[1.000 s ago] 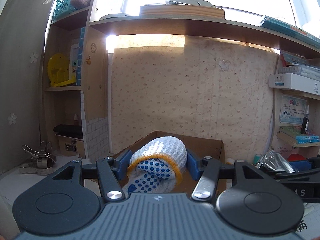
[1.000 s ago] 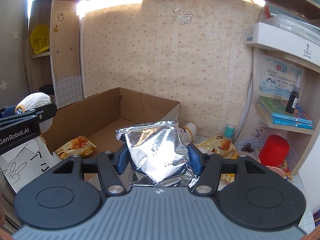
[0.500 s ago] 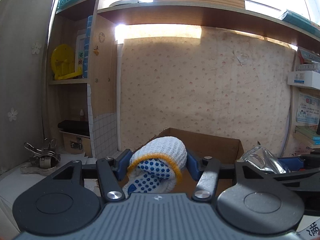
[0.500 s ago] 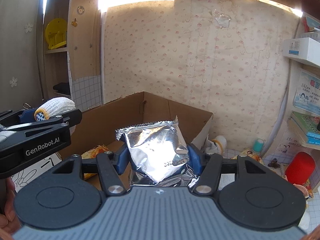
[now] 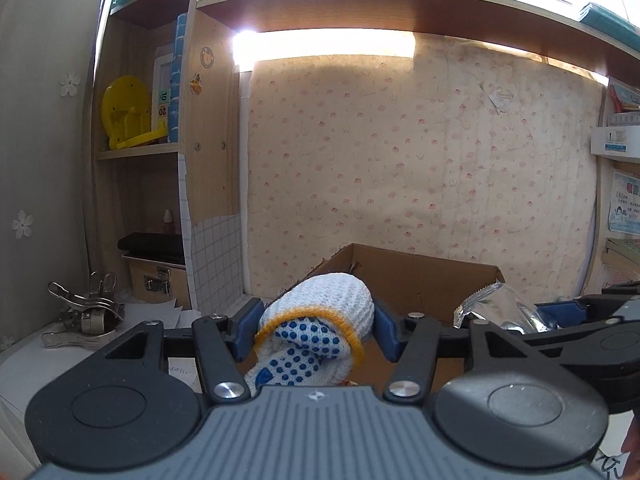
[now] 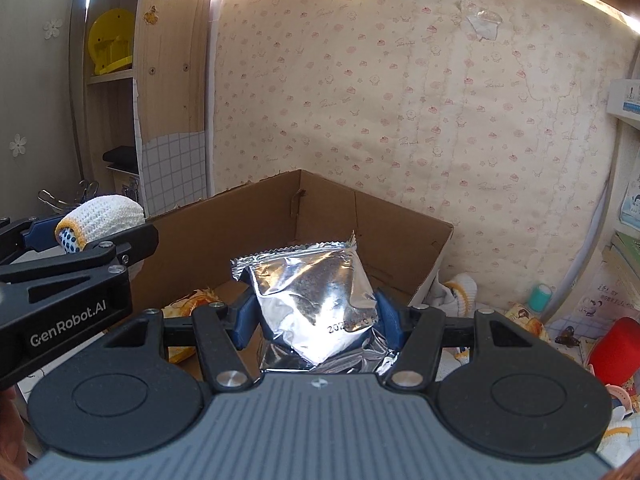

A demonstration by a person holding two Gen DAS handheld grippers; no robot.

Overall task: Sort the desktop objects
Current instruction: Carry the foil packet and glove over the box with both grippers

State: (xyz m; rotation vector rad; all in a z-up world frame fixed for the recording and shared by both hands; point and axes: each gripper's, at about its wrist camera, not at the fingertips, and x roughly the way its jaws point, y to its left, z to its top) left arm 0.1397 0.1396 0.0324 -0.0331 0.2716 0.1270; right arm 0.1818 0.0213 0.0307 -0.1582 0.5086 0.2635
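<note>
My left gripper point(image 5: 314, 324) is shut on a rolled white knit glove point(image 5: 320, 320) with blue dots and an orange cuff, held above the near left rim of an open cardboard box point(image 5: 420, 280). In the right wrist view my right gripper point(image 6: 316, 316) is shut on a silver foil snack packet point(image 6: 312, 296), held over the cardboard box point(image 6: 248, 236). The left gripper point(image 6: 84, 248) with the glove point(image 6: 100, 220) shows at the left of that view. An orange snack packet point(image 6: 192, 300) lies inside the box. The foil packet point(image 5: 496, 308) shows at the right of the left wrist view.
Metal clips point(image 5: 86, 314) lie on the desk at the left, by a shelf with a yellow holder point(image 5: 128, 114). Right of the box lie another white glove point(image 6: 460, 292), a snack packet point(image 6: 524, 318), a small teal bottle point(image 6: 540, 298) and a red cup point(image 6: 616, 346).
Both grippers have moved left and closer to the box, each still holding its object. The left gripper now looms larger at the left of the right wrist view.
</note>
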